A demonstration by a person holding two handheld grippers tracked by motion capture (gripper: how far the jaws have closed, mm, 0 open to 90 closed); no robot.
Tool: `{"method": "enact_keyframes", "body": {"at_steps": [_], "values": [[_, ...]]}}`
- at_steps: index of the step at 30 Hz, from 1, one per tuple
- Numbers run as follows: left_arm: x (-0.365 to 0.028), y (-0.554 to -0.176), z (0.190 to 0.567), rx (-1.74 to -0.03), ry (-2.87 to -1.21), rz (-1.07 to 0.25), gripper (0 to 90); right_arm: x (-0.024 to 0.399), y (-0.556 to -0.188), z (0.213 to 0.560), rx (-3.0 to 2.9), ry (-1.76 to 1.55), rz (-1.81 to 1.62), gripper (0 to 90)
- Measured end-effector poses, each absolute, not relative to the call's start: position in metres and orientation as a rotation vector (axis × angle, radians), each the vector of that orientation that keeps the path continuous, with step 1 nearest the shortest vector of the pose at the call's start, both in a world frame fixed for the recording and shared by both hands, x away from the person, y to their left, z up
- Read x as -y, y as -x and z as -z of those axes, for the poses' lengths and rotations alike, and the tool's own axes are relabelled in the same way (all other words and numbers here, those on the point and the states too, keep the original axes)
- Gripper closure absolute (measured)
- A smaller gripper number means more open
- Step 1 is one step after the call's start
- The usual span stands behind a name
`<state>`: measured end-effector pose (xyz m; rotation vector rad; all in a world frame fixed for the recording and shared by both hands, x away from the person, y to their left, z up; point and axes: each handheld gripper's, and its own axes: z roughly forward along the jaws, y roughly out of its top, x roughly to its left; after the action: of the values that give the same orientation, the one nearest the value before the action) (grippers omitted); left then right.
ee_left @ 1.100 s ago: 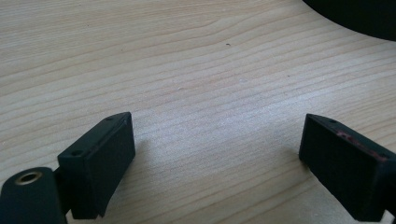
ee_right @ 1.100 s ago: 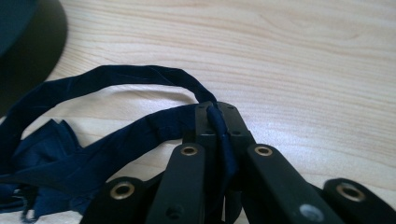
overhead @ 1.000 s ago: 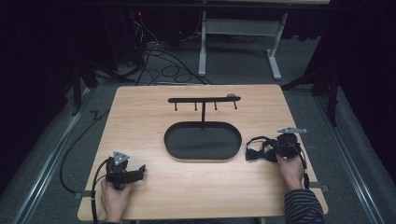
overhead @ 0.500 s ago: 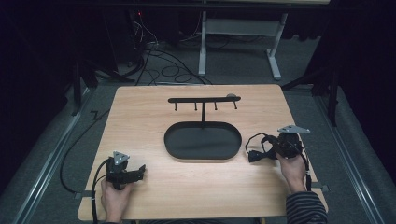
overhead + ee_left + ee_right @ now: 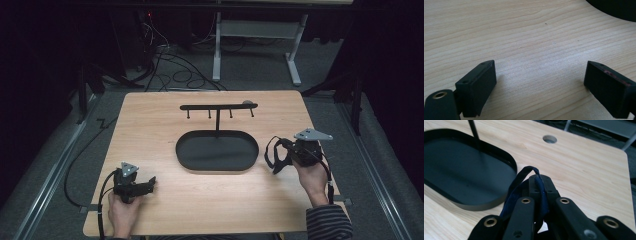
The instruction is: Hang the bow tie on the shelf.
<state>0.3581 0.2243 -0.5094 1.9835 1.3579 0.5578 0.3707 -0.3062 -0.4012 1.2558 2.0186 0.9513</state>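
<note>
A dark blue strap, looped in several bands, is clamped between the right tongs, whose jaws are pressed together on it; one loop arches up over the jaw tips. In the high view the strap hangs in loops off the right tongs, above the table near its right edge, just right of the black oval tray. The person's right hand holds these tongs, a striped sleeve behind it at the table's near right corner.

The tray lies about mid-table, and a thin post rises from it to a black crossbar with small pegs hanging under it, toward the far edge. A round hole is cut in the tabletop near the far right corner.

Near the near left corner the left hand holds the left tongs low over the wood; their jaws stand wide apart with only bare table between them
</note>
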Motion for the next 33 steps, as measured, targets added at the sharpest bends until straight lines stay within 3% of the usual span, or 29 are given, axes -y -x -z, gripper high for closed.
{"method": "enact_keyframes", "body": {"at_steps": [33], "values": [[-0.224,-0.358,0.509,-1.361,-1.979,-0.560,11.9,0.271,-0.369,0.361,-2.078,-1.078,-1.133,90.0]]}}
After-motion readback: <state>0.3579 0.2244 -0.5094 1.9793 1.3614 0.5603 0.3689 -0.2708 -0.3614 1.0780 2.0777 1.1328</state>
